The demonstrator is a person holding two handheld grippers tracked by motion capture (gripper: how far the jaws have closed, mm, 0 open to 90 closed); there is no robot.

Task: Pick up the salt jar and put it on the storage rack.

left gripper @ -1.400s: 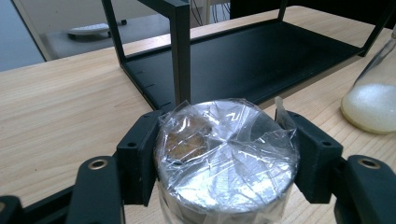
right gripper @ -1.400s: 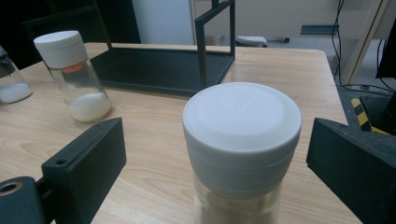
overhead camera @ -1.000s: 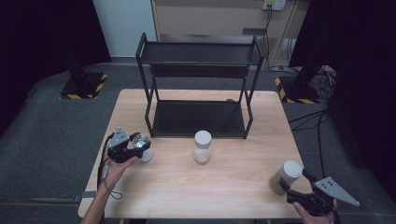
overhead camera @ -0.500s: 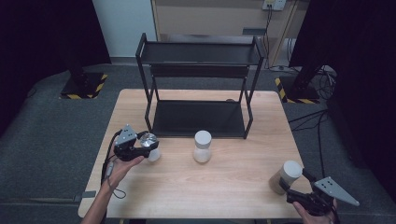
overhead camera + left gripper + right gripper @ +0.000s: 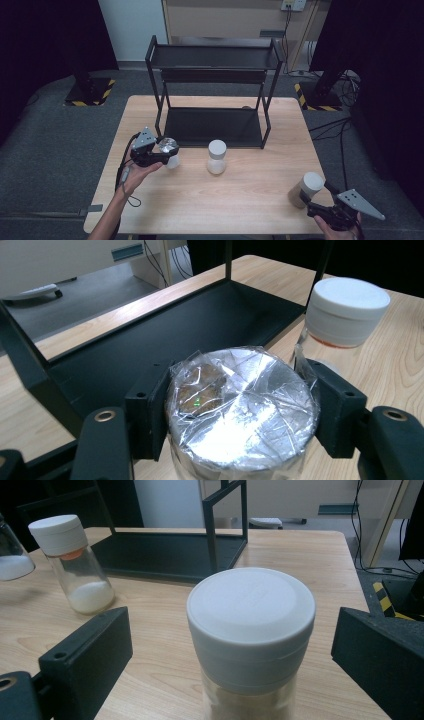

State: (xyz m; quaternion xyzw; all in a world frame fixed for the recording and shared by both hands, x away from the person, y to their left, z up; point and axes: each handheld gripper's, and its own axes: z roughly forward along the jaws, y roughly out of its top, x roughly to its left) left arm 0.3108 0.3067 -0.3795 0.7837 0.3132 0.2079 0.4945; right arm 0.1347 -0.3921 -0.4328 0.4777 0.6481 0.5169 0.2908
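Your right hand-held gripper (image 5: 320,206) sits wide open around the white-capped jar (image 5: 306,189), nearest you, right of the rack (image 5: 215,95). Your left hand-held gripper (image 5: 162,156) clamps the foil-topped jar (image 5: 242,405) just before the rack's left front corner.

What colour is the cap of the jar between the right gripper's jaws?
White; the cap shows best in the right gripper view.

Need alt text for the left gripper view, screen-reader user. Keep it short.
Two black jaws of the left gripper close on a clear jar whose top is sealed with crinkled, shiny plastic film. Behind it lies the lower tray of a black metal shelf rack on a light wooden table, and a white-capped jar stands at upper right.
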